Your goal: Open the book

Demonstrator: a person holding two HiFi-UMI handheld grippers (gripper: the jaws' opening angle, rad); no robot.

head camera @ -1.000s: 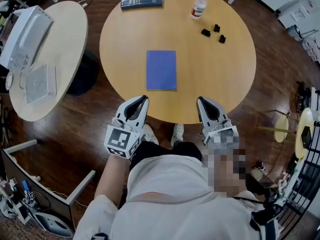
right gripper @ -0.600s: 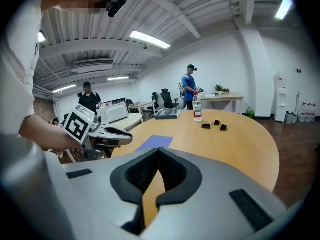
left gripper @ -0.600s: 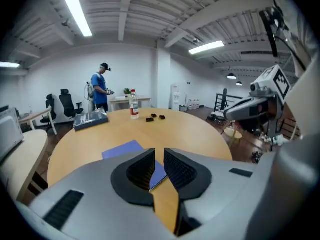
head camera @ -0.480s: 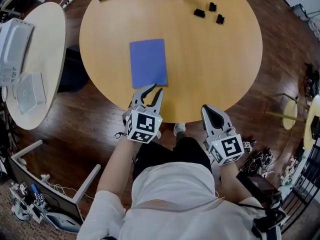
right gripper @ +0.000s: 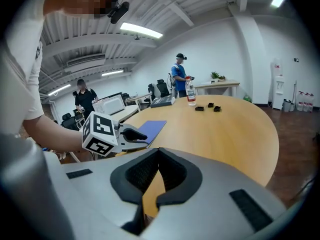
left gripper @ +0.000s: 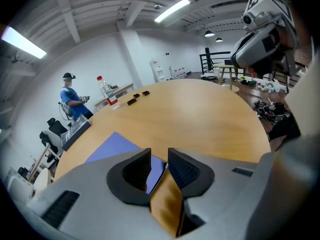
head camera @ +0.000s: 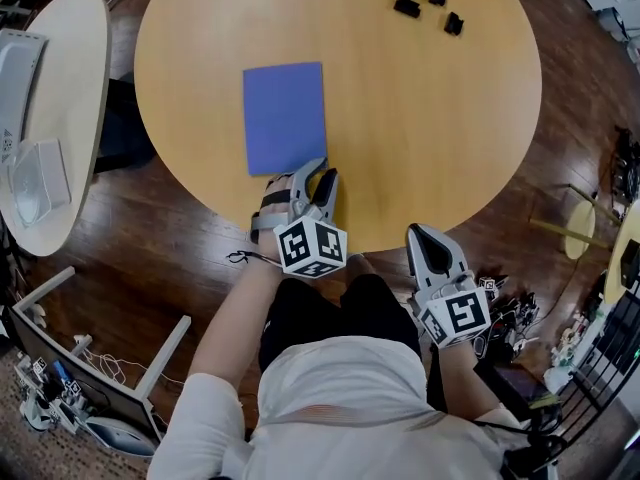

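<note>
A closed blue book lies flat on the round wooden table, towards its near left side. My left gripper rests at the book's near right corner, turned on its side, jaws open by a narrow gap. In the left gripper view the book shows its corner edge in line with that gap. My right gripper hangs off the table's near edge, shut and empty. The right gripper view looks past its shut jaws at the book and the left gripper.
Three small black objects lie at the table's far side, beside a water bottle. A second round table with a white device stands at the left. People stand in the background. Dark wooden floor surrounds the tables.
My left gripper has moved forward from the table's edge to the book's near right corner and rolled onto its side. The right gripper has stayed near the edge.
</note>
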